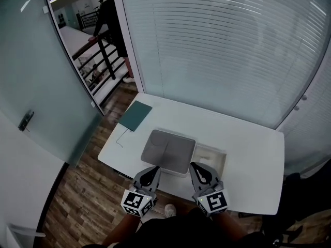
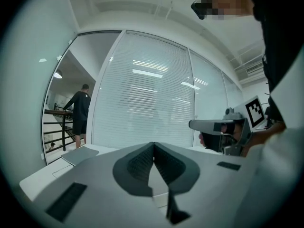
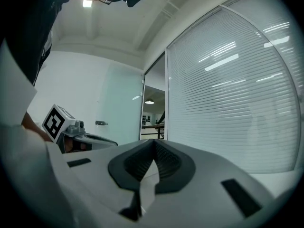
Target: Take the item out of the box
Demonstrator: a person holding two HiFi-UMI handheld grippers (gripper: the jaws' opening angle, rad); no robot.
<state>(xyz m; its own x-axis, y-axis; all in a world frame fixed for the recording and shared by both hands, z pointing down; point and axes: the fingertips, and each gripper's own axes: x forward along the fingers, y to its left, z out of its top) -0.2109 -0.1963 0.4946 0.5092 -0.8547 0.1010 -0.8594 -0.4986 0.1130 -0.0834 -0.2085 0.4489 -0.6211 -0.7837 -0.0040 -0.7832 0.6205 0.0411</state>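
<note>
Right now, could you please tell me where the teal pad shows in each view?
Head view: teal pad, left of centre, far left corner of the table.
Left gripper view: teal pad low at left, past the jaws.
Right gripper view: not in it.
Shared landmark: the blinds.

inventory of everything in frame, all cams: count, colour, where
table: 1, white, before the blinds
grey box: 1, grey, flat, near table edge, centre
white tray: 1, white, against grey box's right side
pad: 1, dark green, far left table corner
blinds: white, behind table
glass door: 1, frosted, left
bystander: 1, dark clothes, at railing beyond door
left gripper: 1, grey, near table edge, fingers together, empty
right gripper: 1, grey, beside it, fingers together, empty
</note>
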